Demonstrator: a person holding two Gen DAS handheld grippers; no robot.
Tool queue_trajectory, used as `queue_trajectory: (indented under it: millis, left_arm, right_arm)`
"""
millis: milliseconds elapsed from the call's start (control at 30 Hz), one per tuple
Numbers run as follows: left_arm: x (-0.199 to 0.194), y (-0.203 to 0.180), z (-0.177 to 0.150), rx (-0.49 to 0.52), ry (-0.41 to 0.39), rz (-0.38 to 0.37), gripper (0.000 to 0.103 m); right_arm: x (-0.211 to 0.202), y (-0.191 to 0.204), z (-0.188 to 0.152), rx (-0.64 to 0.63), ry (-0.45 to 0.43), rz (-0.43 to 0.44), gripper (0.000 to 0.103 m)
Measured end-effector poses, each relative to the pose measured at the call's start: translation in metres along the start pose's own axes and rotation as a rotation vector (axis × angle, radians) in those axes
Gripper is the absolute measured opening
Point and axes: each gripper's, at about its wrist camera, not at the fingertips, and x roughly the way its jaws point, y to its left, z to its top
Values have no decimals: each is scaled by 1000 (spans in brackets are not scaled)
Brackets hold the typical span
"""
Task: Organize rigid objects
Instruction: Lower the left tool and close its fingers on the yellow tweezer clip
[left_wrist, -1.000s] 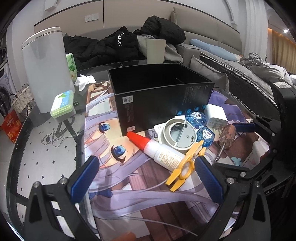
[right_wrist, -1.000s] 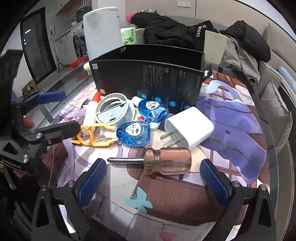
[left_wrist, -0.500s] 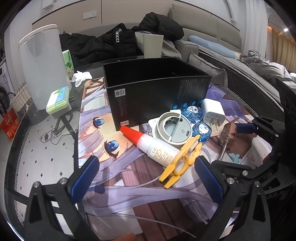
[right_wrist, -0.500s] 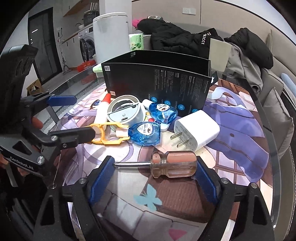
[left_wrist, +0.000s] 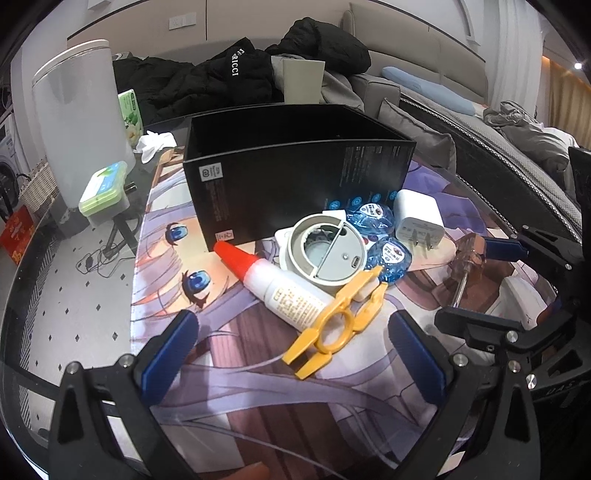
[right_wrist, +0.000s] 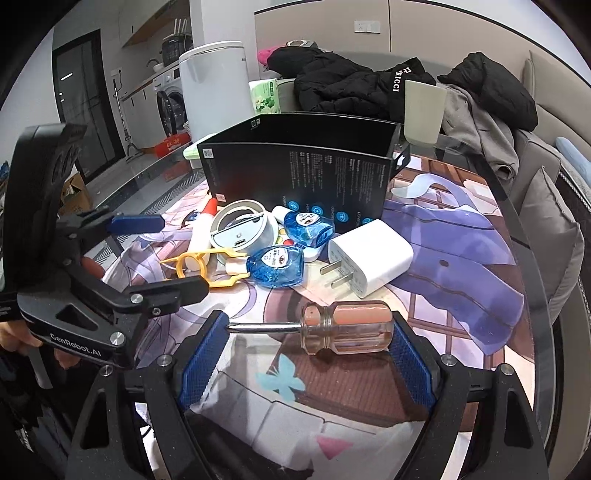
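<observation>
An open black box (left_wrist: 295, 173) (right_wrist: 303, 173) stands on the printed mat. In front of it lie a glue bottle with a red tip (left_wrist: 273, 284), a grey round device (left_wrist: 325, 254) (right_wrist: 243, 230), yellow plastic tweezers (left_wrist: 336, 321) (right_wrist: 201, 264), two blue eye-drop bottles (right_wrist: 277, 266) (right_wrist: 308, 229), a white charger (left_wrist: 419, 219) (right_wrist: 369, 256) and a screwdriver with a clear orange handle (right_wrist: 343, 326) (left_wrist: 467, 258). My right gripper (right_wrist: 306, 358) is open, its blue pads on either side of the screwdriver, tip at the left pad and handle end at the right pad. My left gripper (left_wrist: 291, 350) is open and empty, just short of the tweezers.
A tall white bin (left_wrist: 81, 122) and a green-lidded box (left_wrist: 103, 190) stand left of the black box. Dark jackets (left_wrist: 229, 81) and a pale cup (right_wrist: 423, 112) lie behind it. The round glass table's edge (right_wrist: 532, 236) curves at the right, with sofa cushions beyond.
My right gripper has moved forward until the screwdriver lies between its pads, and the pads have narrowed. My left gripper has drawn back slightly and stays open.
</observation>
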Motion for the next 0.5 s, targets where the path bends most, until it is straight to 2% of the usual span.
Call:
queue_trajectory:
  millis: [133, 500]
  left_arm:
    - [9, -1, 1, -56, 22, 22, 103]
    - [12, 8, 2, -114, 24, 99, 102]
  right_arm:
    - [-4, -5, 0, 16, -11, -12, 86]
    - [-8, -10, -3, 22, -23, -18, 86]
